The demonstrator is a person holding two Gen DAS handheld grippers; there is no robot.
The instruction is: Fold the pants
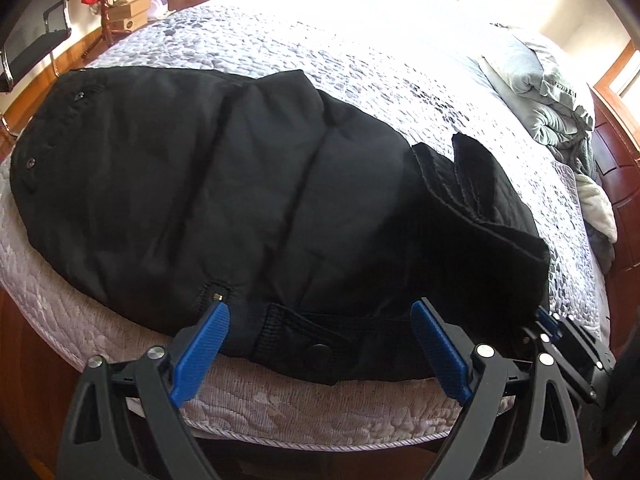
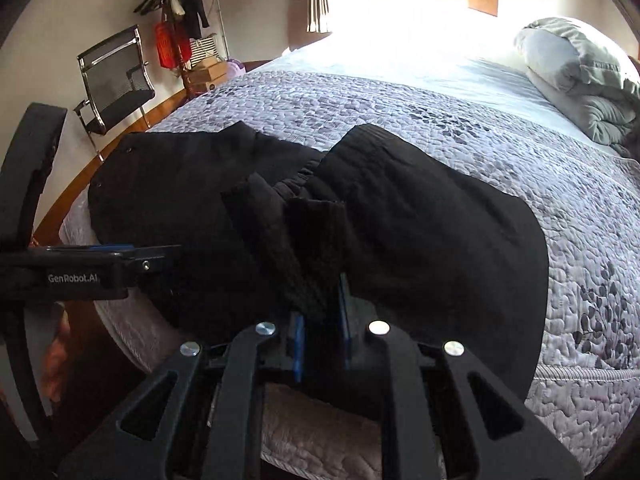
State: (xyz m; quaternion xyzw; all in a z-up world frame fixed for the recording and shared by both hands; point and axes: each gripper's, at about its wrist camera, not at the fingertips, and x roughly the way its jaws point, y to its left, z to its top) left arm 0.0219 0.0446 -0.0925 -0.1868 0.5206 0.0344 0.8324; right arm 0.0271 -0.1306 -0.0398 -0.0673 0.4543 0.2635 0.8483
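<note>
Pants (image 1: 224,200), black and padded, lie spread across the near edge of the bed (image 1: 320,404), on a grey pebble-pattern quilt (image 2: 440,120). We note the waistband end with snap buttons toward 10 o'clock in the left wrist view, and a strap tab with a snap (image 1: 320,349) hanging at the mattress edge at 6 o'clock.

Left gripper (image 1: 320,320): jaws spread wide, blue pads (image 1: 200,356) on either side of the strap tab, nothing between them. We cannot tell whether the pad tips touch the cloth.

Right gripper (image 2: 320,312): jaws nearly together, clamped on a raised bunch of the pants' black fabric that stands up between the fingers (image 2: 298,344). From there, one fold of cloth fans toward 2 o'clock over the quilt.

Folded grey duvet (image 2: 580,76) sits at 2 o'clock, well apart from the pants. Mesh chair (image 2: 116,80) stands by the wall at 10 o'clock.
</note>
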